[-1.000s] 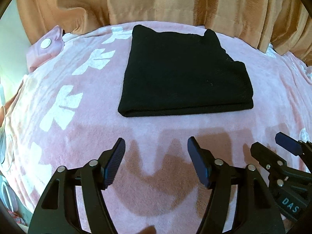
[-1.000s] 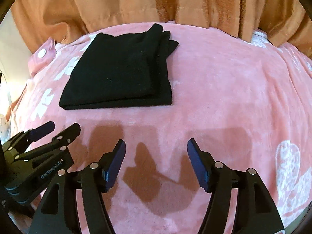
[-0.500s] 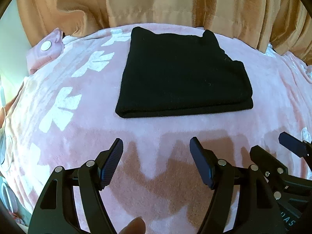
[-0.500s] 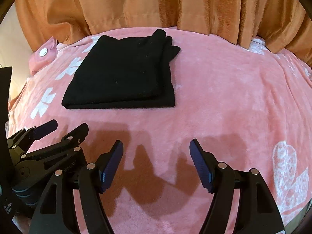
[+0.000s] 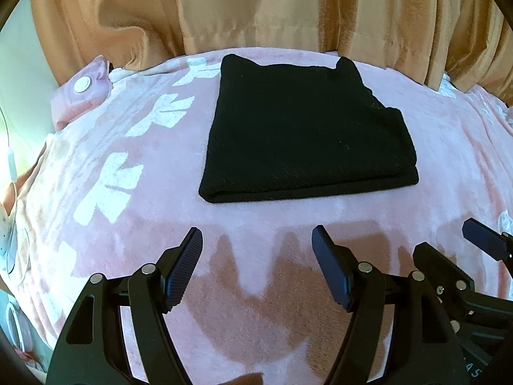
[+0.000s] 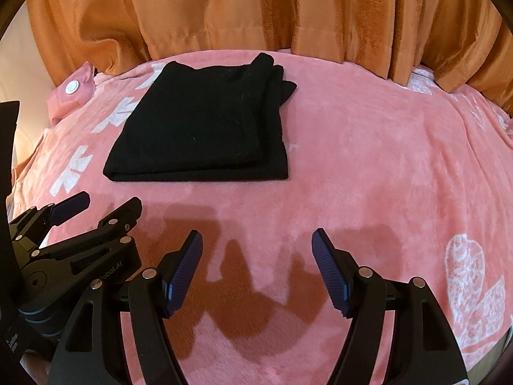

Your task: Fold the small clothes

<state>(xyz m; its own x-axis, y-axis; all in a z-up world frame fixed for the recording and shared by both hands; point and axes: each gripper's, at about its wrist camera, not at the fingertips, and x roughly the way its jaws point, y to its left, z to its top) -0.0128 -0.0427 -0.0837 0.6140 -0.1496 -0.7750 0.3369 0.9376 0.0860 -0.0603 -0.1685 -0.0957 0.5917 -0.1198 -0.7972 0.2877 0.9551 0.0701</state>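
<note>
On the pink blanket [image 5: 320,231], the black garment [image 5: 304,128] lies folded flat near the curtain [image 5: 256,9]. Left gripper [image 5: 256,268] and right gripper [image 6: 256,268] hang well short of it, jaws wide, holding nothing, so the fold looks done.

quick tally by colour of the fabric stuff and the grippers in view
black: 1 folded garment, lying flat on the blanket, apart from both grippers
pink: 1 blanket with white prints, 1 small pink pouch with a white snap
orange: 1 curtain behind
black tools: 2, left gripper and right gripper, both open and holding nothing
total: 6
</note>
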